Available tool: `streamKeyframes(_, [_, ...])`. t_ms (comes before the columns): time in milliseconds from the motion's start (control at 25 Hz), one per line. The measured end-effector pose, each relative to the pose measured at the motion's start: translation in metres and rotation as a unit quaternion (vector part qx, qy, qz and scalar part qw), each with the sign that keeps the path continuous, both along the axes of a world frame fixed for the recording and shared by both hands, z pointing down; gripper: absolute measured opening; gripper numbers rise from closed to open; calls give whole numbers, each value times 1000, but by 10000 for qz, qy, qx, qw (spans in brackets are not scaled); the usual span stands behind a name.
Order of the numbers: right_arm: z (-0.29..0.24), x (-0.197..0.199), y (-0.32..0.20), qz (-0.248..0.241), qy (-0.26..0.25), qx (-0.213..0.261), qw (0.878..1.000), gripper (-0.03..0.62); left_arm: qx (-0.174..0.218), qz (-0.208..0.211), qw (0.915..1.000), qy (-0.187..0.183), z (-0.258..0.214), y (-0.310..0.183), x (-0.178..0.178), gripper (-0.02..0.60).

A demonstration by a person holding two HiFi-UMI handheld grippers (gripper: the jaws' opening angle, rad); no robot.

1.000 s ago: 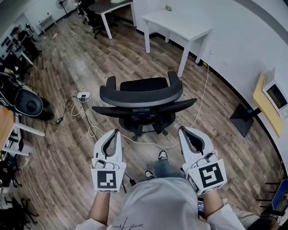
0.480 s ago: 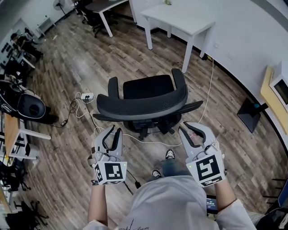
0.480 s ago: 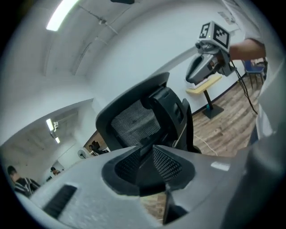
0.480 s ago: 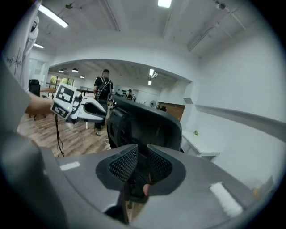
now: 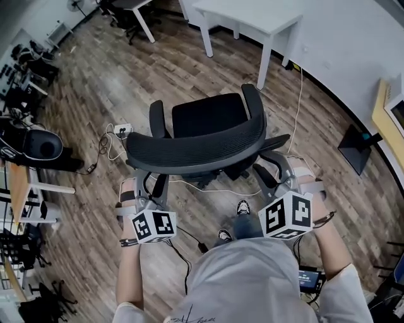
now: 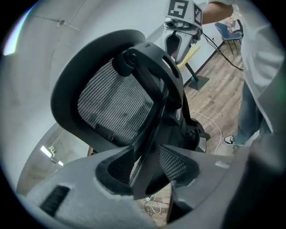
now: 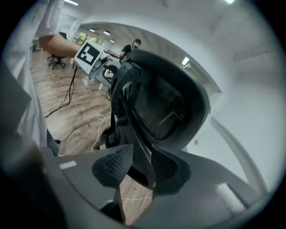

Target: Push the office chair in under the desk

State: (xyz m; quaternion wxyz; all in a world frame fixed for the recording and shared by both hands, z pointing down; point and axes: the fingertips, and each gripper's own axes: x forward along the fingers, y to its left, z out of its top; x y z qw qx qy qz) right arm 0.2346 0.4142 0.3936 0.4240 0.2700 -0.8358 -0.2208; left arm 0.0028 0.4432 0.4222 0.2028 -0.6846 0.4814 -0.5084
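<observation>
Black mesh-back office chair [image 5: 202, 142] sits on the wood floor [image 5: 82, 113], well apart from the white counter [image 5: 252, 19]. My left claw [image 5: 146, 188] and right claw [image 5: 281, 173] just opened wide, each straddling its back frame [image 6: 154, 129].

The left gripper [image 5: 150, 188] and the right gripper [image 5: 278, 173] are lower now and further forward, right up at the back of the black mesh office chair [image 5: 196, 148]. Before, they stood upright, well behind it. Both have rolled partway over. Their jaws were shut and have just been opening. A black frame bar [image 6: 152, 147] on the chair's back now sits between the left jaws, and another such bar [image 7: 139, 147] between the right jaws. The chair looks closer to the person.
</observation>
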Motion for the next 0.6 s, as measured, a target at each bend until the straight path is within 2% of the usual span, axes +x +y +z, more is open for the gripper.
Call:
streamKeyframes(200, [27, -1, -14, -251, 898, 207, 9954, 181, -98, 65, 9997, -228, 9, -2, -3, 166])
streamKeyframes(400, [41, -3, -26, -384, 1287, 370, 9903, 181, -120, 92, 9988, -461, 13, -2, 1, 145])
streamKeyframes(600, [45, -3, -34, -500, 1315, 280, 9897, 170, -295, 154, 9969, -710, 17, -6, 4, 136])
